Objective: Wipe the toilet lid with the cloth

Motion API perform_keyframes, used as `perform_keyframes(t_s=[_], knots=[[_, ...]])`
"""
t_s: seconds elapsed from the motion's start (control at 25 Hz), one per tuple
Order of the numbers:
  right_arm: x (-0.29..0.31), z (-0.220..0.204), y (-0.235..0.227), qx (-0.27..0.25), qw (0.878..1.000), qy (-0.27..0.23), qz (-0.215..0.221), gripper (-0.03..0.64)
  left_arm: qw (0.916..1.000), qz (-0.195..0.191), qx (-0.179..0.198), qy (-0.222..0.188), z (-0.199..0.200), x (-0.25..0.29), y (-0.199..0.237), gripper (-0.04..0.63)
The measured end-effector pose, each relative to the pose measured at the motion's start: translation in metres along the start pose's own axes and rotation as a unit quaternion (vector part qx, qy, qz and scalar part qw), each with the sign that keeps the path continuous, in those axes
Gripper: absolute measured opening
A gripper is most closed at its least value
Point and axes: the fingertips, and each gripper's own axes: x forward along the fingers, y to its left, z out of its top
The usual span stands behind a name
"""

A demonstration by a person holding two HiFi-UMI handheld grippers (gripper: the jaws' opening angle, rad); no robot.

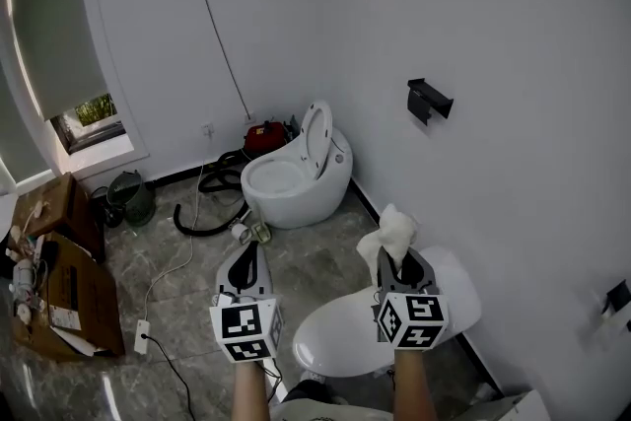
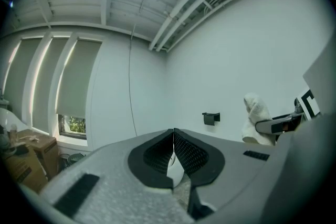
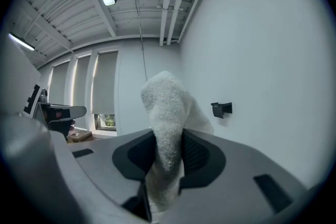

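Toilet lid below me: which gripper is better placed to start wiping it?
Right. The right gripper is shut on the cloth and hangs over the closed toilet lid. The left gripper is shut with nothing in it, off to the lid's left side.

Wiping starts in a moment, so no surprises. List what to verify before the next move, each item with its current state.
1. Cloth clamped in the right hand-held gripper: ok.
2. Left hand-held gripper shut and empty: ok.
3. Near toilet lid closed: ok.
4. Cloth touching the lid: not ok, it is raised off it.
5. Lid free of objects: cannot tell, the grippers hide part of it.
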Motion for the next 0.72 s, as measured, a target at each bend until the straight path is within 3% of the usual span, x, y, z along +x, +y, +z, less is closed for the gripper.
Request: perform_keyframes(t_s=[0.72], knots=[[0.005,0.014,0.003,-0.002,1.0,-0.018,0.008,0.101,1.0,-0.003,-0.006,-0.006,0.005,0.003,0.0,0.009]])
